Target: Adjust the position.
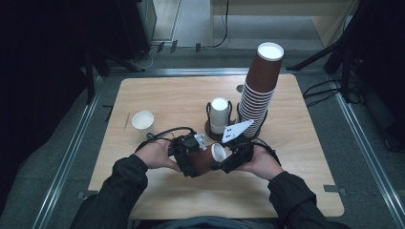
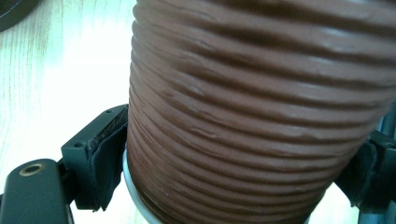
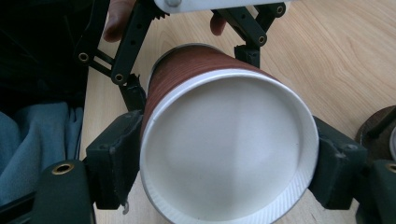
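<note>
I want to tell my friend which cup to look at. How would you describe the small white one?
On the wooden table, look left of the black holder. The small white cup stands alone, open end up; the others are brown or taller.

Light wooden desk [image 1: 157, 90] with rounded corners, sitting on grey floor. Toward the far side there's a tall leaning stack of brown ribbed cups [image 1: 258, 90] in a black wire holder, and just beside it a white cup stack [image 1: 219, 114] in its own dark holder. Off to the left, one small white cup [image 1: 143, 120] stands alone.
</note>
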Demonstrator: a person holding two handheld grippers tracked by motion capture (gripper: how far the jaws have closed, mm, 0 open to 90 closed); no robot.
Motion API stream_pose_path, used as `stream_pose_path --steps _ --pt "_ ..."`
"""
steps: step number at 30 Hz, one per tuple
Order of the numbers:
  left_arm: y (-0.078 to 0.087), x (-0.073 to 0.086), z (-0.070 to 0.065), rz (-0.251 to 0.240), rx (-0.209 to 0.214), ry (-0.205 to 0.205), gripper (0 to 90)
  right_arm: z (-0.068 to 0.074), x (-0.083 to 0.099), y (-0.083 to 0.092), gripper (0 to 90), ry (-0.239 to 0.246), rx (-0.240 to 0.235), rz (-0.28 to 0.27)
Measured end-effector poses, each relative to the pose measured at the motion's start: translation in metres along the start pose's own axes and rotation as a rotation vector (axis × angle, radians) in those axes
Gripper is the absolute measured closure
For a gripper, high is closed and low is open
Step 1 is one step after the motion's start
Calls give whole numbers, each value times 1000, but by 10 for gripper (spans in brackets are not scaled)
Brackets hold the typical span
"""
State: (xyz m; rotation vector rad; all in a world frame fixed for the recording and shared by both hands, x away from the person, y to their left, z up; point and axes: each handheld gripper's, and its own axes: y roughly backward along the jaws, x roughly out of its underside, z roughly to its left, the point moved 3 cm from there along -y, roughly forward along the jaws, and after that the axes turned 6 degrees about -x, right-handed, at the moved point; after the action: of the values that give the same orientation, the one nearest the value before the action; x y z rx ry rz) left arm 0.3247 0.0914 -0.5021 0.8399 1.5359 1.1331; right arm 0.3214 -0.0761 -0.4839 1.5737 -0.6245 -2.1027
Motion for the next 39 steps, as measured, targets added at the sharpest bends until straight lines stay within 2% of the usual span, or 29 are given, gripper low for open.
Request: stream_pose_path --steps 2,4,7,10,11,15,17,18,20,24,25,30,31,37,39 --pt "0 0 0 -11 -2 7 89 0 -1 1 232 -1 -5 7" --pt "1 0 0 -26 -2 8 84 0 -3 2 234 19 -4 -1" --pt "4 1 0 -51 -10 0 72 1 -5 5 234 25 3 -16" --pt "5 2 0 -75 -13 10 59 1 -5 7 233 28 8 -22" --pt "5 1 1 -85 -18 19 2 1 -5 8 232 33 15 -26" --pt "10 2 3 -124 -58 27 0 0 -4 10 232 28 22 -27" --pt "15 4 4 -171 -52 41 0 0 -3 15 232 30 25 -46" --pt "15 4 4 -171 -52 41 0 0 -3 15 232 30 25 -46" --pt "18 9 6 -202 -52 67 0 0 -1 20 231 28 35 -55" --pt "21 14 8 -213 -62 86 0 -2 1 24 231 27 47 -71" --pt "22 17 8 -220 -62 96 0 -3 1 28 231 21 49 -88" --pt "27 20 9 -265 -57 93 0 -4 1 34 231 14 53 -138" --pt "29 21 9 -291 -45 93 0 -4 0 37 231 5 49 -170" --pt "30 20 10 -331 -30 101 0 -3 -3 40 231 -5 24 -233" --pt "30 19 10 -353 -13 107 0 -2 -4 40 231 -8 16 -250"
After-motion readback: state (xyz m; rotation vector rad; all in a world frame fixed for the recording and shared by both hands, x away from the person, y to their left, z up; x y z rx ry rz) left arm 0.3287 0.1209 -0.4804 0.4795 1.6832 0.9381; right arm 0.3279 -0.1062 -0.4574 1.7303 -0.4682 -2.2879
